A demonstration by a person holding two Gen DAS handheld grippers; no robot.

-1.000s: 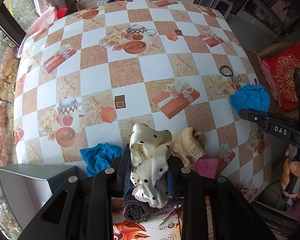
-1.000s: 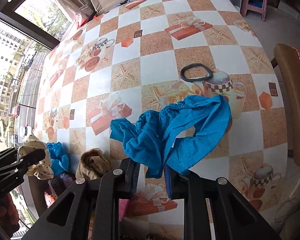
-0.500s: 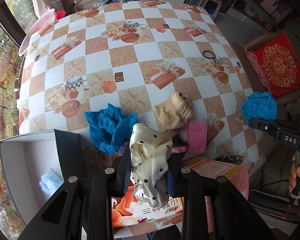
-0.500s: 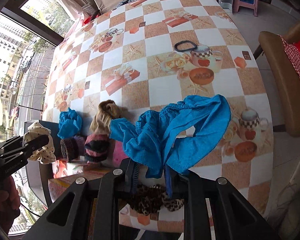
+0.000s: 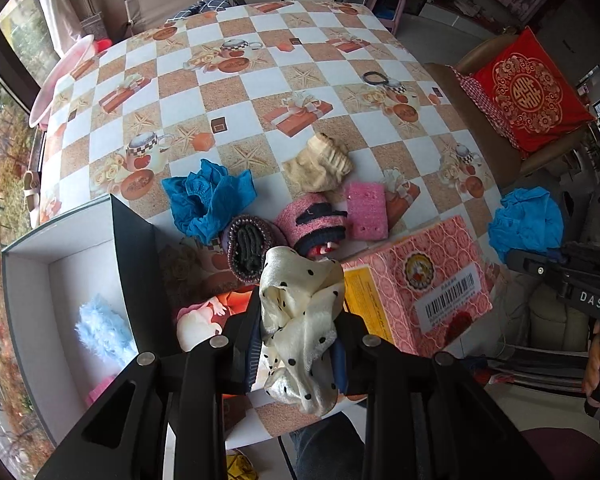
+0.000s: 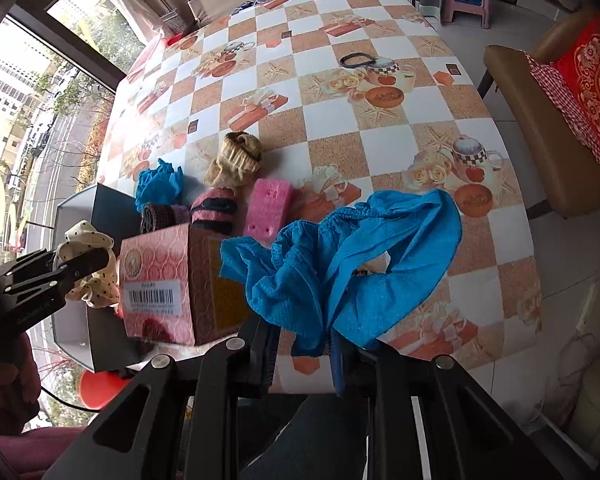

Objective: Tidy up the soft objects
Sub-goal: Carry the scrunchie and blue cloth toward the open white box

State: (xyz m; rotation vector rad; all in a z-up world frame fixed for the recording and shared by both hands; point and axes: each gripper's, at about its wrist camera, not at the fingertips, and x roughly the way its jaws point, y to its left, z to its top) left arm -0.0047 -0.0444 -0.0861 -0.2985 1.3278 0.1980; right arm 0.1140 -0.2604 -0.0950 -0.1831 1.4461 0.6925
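Your table [image 5: 236, 120] runs out of frame at its near edge. The open box [image 5: 28, 280] at its left is cut off by the frame; only a fluffy blue piece [image 5: 100, 332] shows inside. The pink carton [image 5: 432, 280] hides whatever lies behind it. Your right gripper [image 6: 304, 344] is clamped on the blue cloth [image 6: 340, 264], which drapes over the fingertips and covers them. Your left gripper [image 5: 296, 344] is clamped on the dotted scrunchie [image 5: 300, 320], held above the table's near edge beside the box; its pads are buried too.
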